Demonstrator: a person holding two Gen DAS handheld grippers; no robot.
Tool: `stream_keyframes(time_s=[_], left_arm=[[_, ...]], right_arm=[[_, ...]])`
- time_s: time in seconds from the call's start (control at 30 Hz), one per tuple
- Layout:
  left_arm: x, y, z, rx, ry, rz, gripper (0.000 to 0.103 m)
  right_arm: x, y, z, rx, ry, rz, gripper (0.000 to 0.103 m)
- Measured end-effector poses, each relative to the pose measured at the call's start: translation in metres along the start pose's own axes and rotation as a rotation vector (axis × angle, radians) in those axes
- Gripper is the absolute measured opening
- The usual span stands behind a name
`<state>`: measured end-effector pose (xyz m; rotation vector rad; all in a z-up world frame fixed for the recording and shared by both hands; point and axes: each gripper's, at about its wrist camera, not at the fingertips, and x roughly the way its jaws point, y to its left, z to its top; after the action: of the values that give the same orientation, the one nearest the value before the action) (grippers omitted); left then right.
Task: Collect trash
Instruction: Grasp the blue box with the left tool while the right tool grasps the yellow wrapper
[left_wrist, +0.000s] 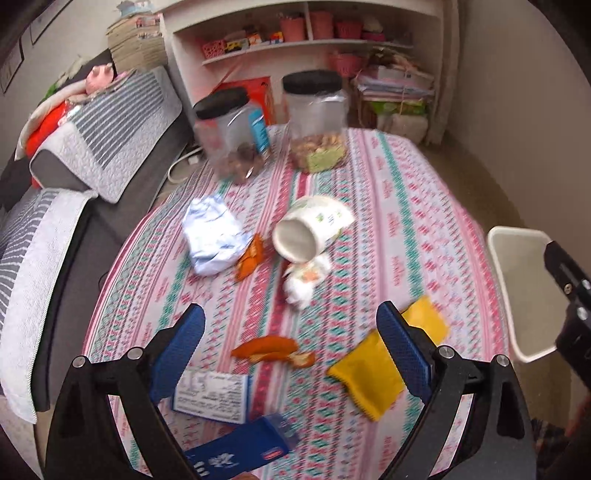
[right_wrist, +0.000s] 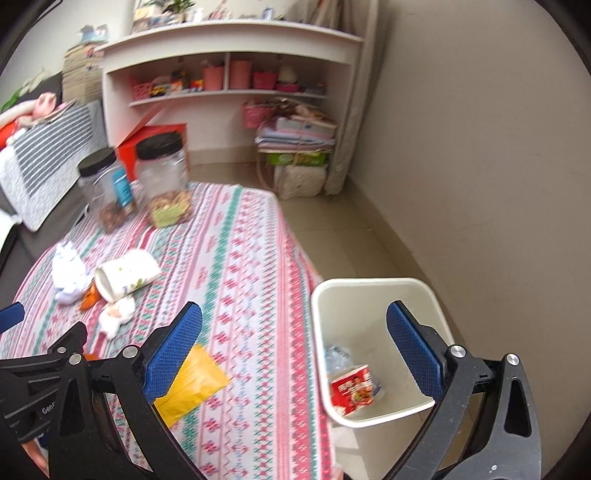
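two grippers hang over a table (left_wrist: 406, 206) in a patterned cloth. writing shows on a white printed slip (left_wrist: 212, 397) and a blue packet (left_wrist: 240, 448), both too blurred to read; a partial word "gen" sits on the left tool's body in the right view. the left gripper (left_wrist: 291, 350) is spread wide with nothing pinched, orange peel (left_wrist: 275, 350) lying on the cloth between its fingers and a yellow packet (left_wrist: 365, 376) by its right pad. the right gripper (right_wrist: 295, 350) is also spread and empty, above the white bin (right_wrist: 373, 288) beside the table, where a red wrapper (right_wrist: 352, 387) lies. a tipped paper cup (left_wrist: 310, 229) and crumpled tissue (left_wrist: 212, 236) lie farther off, blurred.
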<state>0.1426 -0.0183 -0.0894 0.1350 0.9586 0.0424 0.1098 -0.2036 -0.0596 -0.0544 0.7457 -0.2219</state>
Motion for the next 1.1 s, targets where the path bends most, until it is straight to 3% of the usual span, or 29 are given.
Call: stream_keyframes(time_s=[0.23, 0.37, 0.57, 0.7, 0.87, 0.9, 0.93, 1.1], left_arm=[[0.034, 0.05, -0.018, -0.043, 0.19, -0.002, 0.091], [0.044, 0.059, -0.035, 0.046, 0.306, -0.07, 0.091], [0.042, 0.053, -0.057, 0.182, 0.368, -0.151, 0.091], [0.046, 0.041, -0.066, 0.246, 0.393, -0.186, 0.092], [0.049, 0.026, -0.085, 0.367, 0.411, -0.132, 0.09], [0.049, 0.025, -0.089, 0.38, 0.412, -0.136, 0.082], [0.048, 0.024, -0.09, 0.391, 0.415, -0.142, 0.067], [0.039, 0.027, -0.095, 0.398, 0.408, -0.177, 0.041]], right_arm=[[0.008, 0.03, -0.006, -0.056, 0.055, 0.055, 0.096], [0.01, 0.043, -0.008, -0.09, 0.079, 0.072, 0.096], [0.022, 0.043, -0.008, -0.078, 0.133, 0.078, 0.096], [0.046, 0.043, -0.018, -0.067, 0.24, 0.078, 0.096], [0.077, 0.05, -0.037, -0.04, 0.399, 0.109, 0.096], [0.082, 0.051, -0.04, -0.029, 0.423, 0.118, 0.096], [0.087, 0.053, -0.043, -0.013, 0.449, 0.13, 0.096], [0.107, 0.062, -0.057, 0.068, 0.556, 0.189, 0.096]])
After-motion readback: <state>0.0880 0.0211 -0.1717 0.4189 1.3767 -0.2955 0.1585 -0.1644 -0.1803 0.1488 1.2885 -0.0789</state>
